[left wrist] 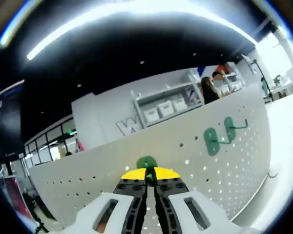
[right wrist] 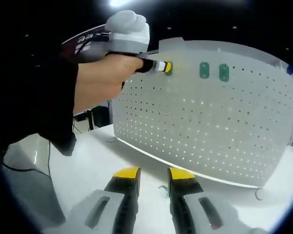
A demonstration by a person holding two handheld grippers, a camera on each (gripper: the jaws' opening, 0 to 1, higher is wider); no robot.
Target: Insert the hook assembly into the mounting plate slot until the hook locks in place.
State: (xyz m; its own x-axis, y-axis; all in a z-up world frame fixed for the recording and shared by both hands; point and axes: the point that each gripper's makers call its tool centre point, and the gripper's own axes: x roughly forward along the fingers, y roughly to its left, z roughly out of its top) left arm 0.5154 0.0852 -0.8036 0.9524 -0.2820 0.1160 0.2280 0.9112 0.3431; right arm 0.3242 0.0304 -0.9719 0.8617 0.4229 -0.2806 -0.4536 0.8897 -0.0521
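My left gripper (left wrist: 147, 176) is shut on a green hook (left wrist: 147, 163) and holds it against the white perforated mounting plate (left wrist: 195, 161). Two more green hooks (left wrist: 211, 141) (left wrist: 229, 128) hang on the plate to its right, each with a thin prong sticking out. In the right gripper view a hand holds the left gripper (right wrist: 165, 67) near the plate's (right wrist: 210, 126) upper edge, the green hook (right wrist: 169, 68) at its tip, the other two hooks (right wrist: 204, 69) (right wrist: 224, 72) beside it. My right gripper (right wrist: 154, 176) stands open low above the table.
The plate stands upright on a white table (right wrist: 88, 165). A small dark item (right wrist: 162, 187) lies on the table between my right jaws, and a thin wire piece (right wrist: 258, 195) lies by the plate's right foot. Shelves with bins (left wrist: 166, 105) and a person (left wrist: 209, 90) are behind.
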